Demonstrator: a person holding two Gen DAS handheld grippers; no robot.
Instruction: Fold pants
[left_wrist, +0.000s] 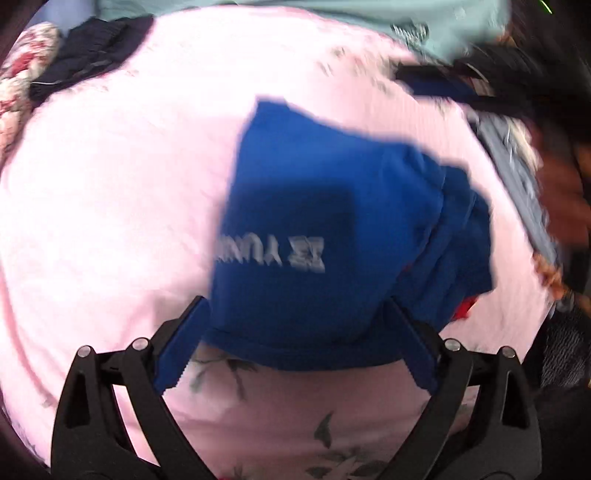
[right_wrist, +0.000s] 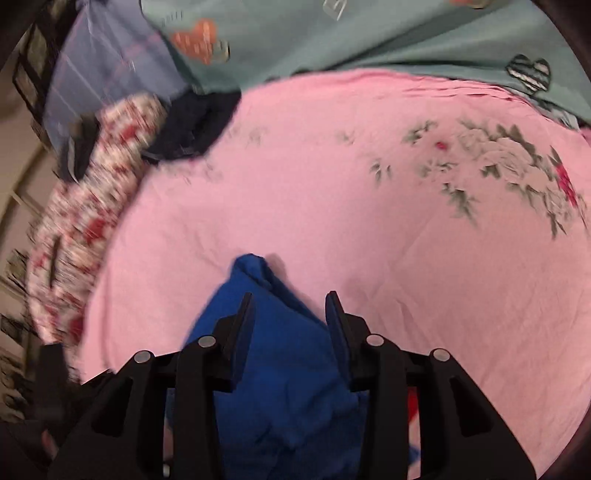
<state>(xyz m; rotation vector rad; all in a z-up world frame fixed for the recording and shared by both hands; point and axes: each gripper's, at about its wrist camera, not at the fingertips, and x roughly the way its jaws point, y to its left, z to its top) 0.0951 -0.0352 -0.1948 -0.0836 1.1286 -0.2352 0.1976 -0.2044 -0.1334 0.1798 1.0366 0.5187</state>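
Note:
The blue pants (left_wrist: 325, 229) lie folded on the pink floral bedsheet (left_wrist: 110, 203), white lettering facing up. My left gripper (left_wrist: 295, 306) is open, its fingers spread wide on either side of the near edge of the pants, with cloth lying over the gap. In the right wrist view the pants (right_wrist: 273, 350) bunch between and under the fingers of my right gripper (right_wrist: 290, 299), which is open with a clear gap; the cloth is loose, not pinched. The pink sheet (right_wrist: 369, 221) stretches beyond.
A dark navy garment (left_wrist: 88, 51) and a red-and-white floral cloth (left_wrist: 22, 74) lie at the sheet's far left. A teal blanket (right_wrist: 332, 33) and a lilac pillow (right_wrist: 103, 66) lie at the back. The other gripper and hand show blurred at the right (left_wrist: 535, 110).

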